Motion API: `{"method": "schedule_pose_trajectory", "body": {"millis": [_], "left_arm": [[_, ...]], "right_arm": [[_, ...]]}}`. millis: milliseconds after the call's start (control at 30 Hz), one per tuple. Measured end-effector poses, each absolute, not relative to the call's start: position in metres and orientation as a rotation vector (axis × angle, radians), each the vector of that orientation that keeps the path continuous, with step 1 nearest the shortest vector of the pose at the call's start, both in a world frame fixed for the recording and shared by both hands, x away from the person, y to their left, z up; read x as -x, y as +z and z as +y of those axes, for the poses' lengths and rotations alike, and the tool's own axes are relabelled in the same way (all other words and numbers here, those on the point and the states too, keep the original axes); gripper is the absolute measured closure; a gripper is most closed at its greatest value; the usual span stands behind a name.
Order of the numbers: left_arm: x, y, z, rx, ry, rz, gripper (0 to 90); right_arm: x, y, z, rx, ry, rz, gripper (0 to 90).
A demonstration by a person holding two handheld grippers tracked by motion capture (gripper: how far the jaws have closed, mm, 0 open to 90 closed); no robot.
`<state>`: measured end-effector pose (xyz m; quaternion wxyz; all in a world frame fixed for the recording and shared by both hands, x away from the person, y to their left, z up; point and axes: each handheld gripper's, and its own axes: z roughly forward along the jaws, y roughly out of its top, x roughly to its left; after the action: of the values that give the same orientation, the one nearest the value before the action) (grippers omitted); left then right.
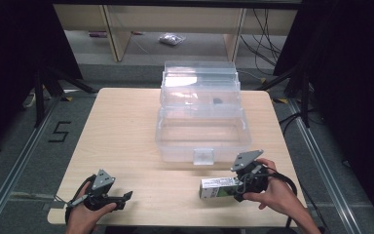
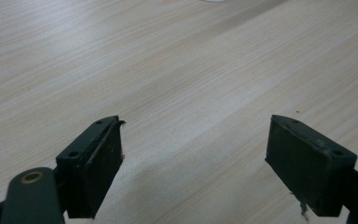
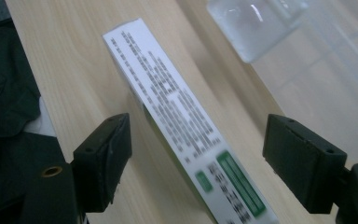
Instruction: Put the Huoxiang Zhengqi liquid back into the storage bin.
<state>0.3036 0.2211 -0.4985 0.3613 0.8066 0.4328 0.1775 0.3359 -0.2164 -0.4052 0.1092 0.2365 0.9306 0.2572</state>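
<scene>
Centrally, the light wooden table (image 1: pixel 121 126) carries a clear plastic storage box (image 1: pixel 202 109) with its lid raised at the far side and a latch tab facing the person. Just before that box, near the table's right front, lies a small white carton (image 1: pixel 217 187), long and narrow, printed with dense dark text and green label blocks at one end. In the right gripper view the carton (image 3: pixel 186 135) runs lengthwise between the jaws, with clear gaps on both sides; neither pad touches it. The right gripper (image 1: pixel 238 187) is held level, pointing left, jaws wide, the hand (image 1: pixel 272 192) wrapped behind it. The left gripper (image 1: pixel 121 197) rests low at the left front edge, pointing right, jaws wide apart over bare wood, holding nothing.
</scene>
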Motion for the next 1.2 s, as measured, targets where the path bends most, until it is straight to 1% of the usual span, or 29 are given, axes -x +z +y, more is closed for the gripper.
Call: {"method": "schedule_pose_trajectory", "body": {"millis": [133,167,200,333,400,533,600,733,767,833,900,1033,1100,1133,1167,1200], "left_arm": [[-0.303,-0.499,0.219,-2.057,0.436,1.117,17.9],[-0.303,-0.498,0.221,-2.091,0.435,1.112,17.9],[-0.303,-0.498,0.219,-2.070,0.438,1.114,17.8],[-0.302,-0.497,0.221,-2.088,0.449,1.118,17.9],[-0.303,-0.498,0.221,-2.076,0.452,1.114,17.9],[-0.303,-0.497,0.221,-2.088,0.450,1.116,17.9],[-0.303,-0.498,0.221,-2.070,0.449,1.116,17.9],[-0.303,-0.499,0.221,-2.071,0.455,1.114,18.0],[-0.303,-0.498,0.221,-2.083,0.453,1.113,18.1],[-0.303,-0.498,0.221,-2.084,0.451,1.112,18.1],[-0.303,-0.498,0.221,-2.081,0.457,1.114,18.1],[-0.303,-0.499,0.221,-2.080,0.453,1.111,18.1],[-0.303,-0.498,0.220,-2.095,0.450,1.102,18.3],[-0.303,-0.498,0.220,-2.095,0.450,1.102,18.4],[-0.302,-0.499,0.219,-2.068,0.447,1.111,18.4],[-0.303,-0.499,0.220,-2.078,0.441,1.106,18.4]], "right_arm": [[-0.347,-0.413,-0.201,-0.628,0.704,2.831,22.4],[-0.348,-0.415,-0.199,-0.628,0.689,2.836,21.5],[-0.349,-0.416,-0.196,-0.631,0.664,2.844,21.1],[-0.352,-0.419,-0.190,-0.573,0.624,2.874,23.1],[-0.353,-0.420,-0.187,-0.563,0.585,2.897,26.7],[-0.356,-0.423,-0.185,-0.531,0.533,2.909,31.2],[-0.357,-0.425,-0.185,-0.506,0.489,2.924,35.9],[-0.358,-0.427,-0.184,-0.514,0.434,2.958,37.3],[-0.356,-0.427,-0.183,-0.541,0.403,2.963,40.5],[-0.358,-0.428,-0.183,-0.483,0.410,2.969,41.7],[-0.358,-0.429,-0.181,-0.468,0.370,2.980,46.4],[-0.360,-0.430,-0.179,-0.434,0.369,2.990,48.4],[-0.362,-0.429,-0.177,-0.417,0.292,3.000,51.3],[-0.362,-0.429,-0.177,-0.417,0.292,3.000,51.3],[-0.364,-0.429,-0.174,-0.375,0.257,3.022,54.9],[-0.364,-0.429,-0.174,-0.375,0.257,3.022,54.9]]}}
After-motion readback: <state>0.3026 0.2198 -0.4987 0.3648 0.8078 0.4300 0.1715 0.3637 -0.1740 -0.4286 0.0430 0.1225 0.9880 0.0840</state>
